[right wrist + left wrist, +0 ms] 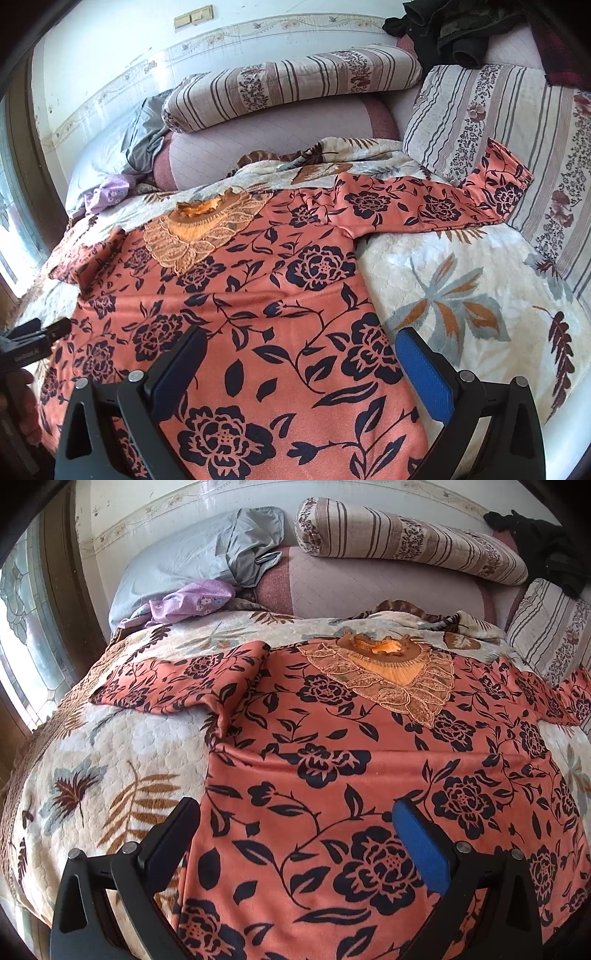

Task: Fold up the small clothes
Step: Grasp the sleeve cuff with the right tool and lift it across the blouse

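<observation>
An orange top with dark floral print (332, 775) lies spread flat, front up, on a leaf-patterned blanket (92, 757). Its lace collar (391, 679) points to the far side and both sleeves are stretched out sideways. My left gripper (295, 812) is open and empty, hovering over the top's lower left edge. In the right wrist view the same top (258, 295) fills the middle, with its right sleeve (424, 206) reaching a striped pillow. My right gripper (299, 343) is open and empty above the top's lower right part. The left gripper's tip (37, 336) shows at the left edge.
Striped pillows (406, 542) (498, 129) and a grey pillow (184, 561) line the head of the bed. A purple cloth (192, 602) lies at the far left. Dark clothes (461, 29) are piled at the far right. A window (22, 627) is at the left.
</observation>
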`<state>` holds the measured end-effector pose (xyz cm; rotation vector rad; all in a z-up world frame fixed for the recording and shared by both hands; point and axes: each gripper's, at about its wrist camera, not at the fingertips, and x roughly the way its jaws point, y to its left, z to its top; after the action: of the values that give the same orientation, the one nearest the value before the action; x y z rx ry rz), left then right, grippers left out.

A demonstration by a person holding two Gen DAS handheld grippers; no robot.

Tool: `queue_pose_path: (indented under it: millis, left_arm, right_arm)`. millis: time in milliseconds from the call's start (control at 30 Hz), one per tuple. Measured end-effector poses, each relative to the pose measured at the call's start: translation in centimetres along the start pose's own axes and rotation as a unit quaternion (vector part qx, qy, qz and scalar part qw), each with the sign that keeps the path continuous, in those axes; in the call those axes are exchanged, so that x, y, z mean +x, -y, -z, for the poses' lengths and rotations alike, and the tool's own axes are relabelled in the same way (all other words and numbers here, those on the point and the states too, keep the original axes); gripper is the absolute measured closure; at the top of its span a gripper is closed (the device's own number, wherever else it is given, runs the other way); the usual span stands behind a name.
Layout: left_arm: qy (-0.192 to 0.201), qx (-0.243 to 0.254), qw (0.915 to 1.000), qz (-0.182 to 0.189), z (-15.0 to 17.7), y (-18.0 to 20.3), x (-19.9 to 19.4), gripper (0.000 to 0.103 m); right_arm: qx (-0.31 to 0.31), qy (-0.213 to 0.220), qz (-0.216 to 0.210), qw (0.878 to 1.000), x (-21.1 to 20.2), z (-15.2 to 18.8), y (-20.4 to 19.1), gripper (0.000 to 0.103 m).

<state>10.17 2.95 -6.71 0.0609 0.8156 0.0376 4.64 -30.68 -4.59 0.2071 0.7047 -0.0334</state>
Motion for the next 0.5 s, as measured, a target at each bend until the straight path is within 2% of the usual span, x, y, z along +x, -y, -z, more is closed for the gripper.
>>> queue_pose_path:
  millis: [100, 200, 300, 367, 433, 500]
  left_arm:
    - [0.008, 0.008, 0.9999, 0.007, -0.7, 0.2, 1.2, 0.0]
    - [0.011, 0.012, 0.9997, 0.018, -0.7, 0.2, 2.5, 0.0]
    - [-0.001, 0.007, 0.9997, 0.025, 0.1, 0.1, 3.9, 0.0]
    - [-0.018, 0.004, 0.9994, 0.029, 0.5, 0.1, 5.0, 0.0]
    - [-0.027, 0.001, 0.9991, 0.034, 0.5, 0.1, 5.6, 0.0]
    - [-0.028, -0.006, 0.9988, 0.039, 0.4, 0.0, 5.8, 0.0]
  right_arm:
    - [0.006, 0.016, 0.013, 1.0, -0.2, -3.3, 3.7, 0.0]
    - [0.071, 0.026, 0.027, 0.997, 0.8, -7.2, 10.8, 0.0]
    - [0.138, 0.012, 0.07, 0.988, 3.0, -10.6, 18.3, 0.003]
    - [0.141, -0.007, 0.112, 0.984, 4.8, -12.7, 22.0, 0.015]
    - [0.133, -0.019, 0.149, 0.98, 6.2, -14.9, 24.6, 0.036]
    - [0.085, -0.026, 0.199, 0.976, 7.5, -17.2, 25.5, 0.041]
